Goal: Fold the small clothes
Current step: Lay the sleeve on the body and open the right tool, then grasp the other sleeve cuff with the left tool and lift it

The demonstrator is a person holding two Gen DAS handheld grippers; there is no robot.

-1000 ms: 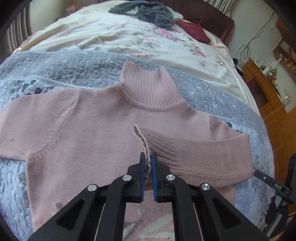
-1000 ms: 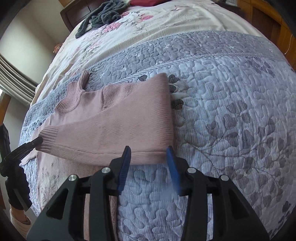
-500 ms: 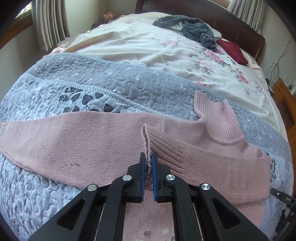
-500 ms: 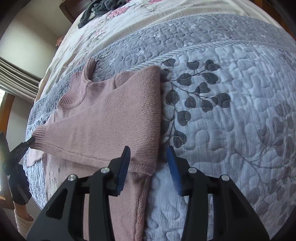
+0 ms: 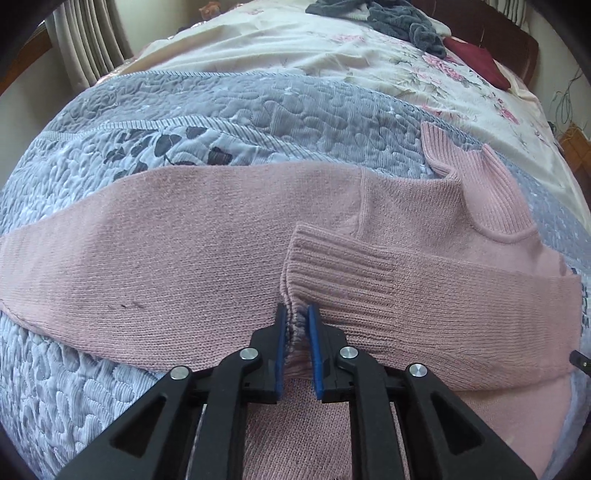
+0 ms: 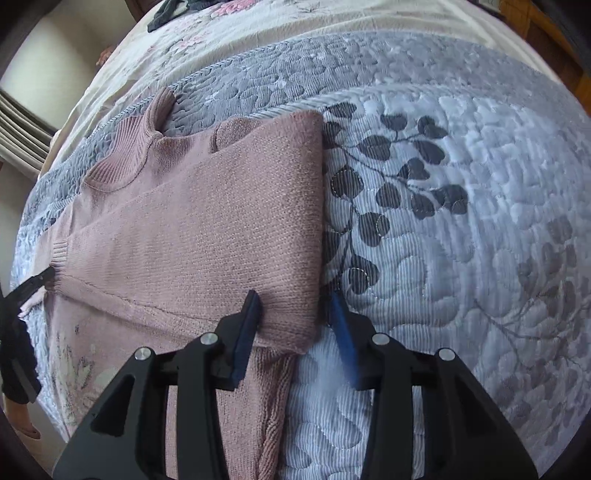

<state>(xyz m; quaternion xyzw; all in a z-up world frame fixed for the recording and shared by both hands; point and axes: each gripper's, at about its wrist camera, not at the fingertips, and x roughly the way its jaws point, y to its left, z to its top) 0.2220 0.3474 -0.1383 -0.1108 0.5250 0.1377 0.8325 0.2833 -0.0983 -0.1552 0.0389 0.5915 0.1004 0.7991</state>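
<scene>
Your left gripper (image 5: pixel 295 317) has its blue pads nearly together, pinching the ribbed cuff (image 5: pixel 332 273) of the pink sweater (image 5: pixel 192 236); knit bunches in the narrow gap between the pads. That cuff belongs to the right sleeve (image 5: pixel 461 317), which lies folded across the chest, running from the fold at the right edge to your pads. Past the cuff, the other sleeve (image 5: pixel 110 251) lies stretched out flat to the left, unfolded. The turtleneck collar (image 5: pixel 491 192) sits up and right of the pads, one corner poking up.

Your right gripper (image 6: pixel 295 306) is spread wide and holds nothing. Its left finger (image 6: pixel 251 310) rests on the knit; the right finger (image 6: pixel 341 314) sits just off the sweater, over the quilt. The folded shoulder edge (image 6: pixel 314 221) runs between them, away from you. In that view the left gripper's tip shows at the far left edge, at the cuff.

The sweater lies flat on a grey-blue quilted bedspread (image 6: pixel 461 184) with a dark leaf print. Beyond it is a cream floral sheet (image 5: pixel 295 48), with a grey garment (image 5: pixel 399 14) and a dark red one (image 5: pixel 476 59) piled near the headboard.
</scene>
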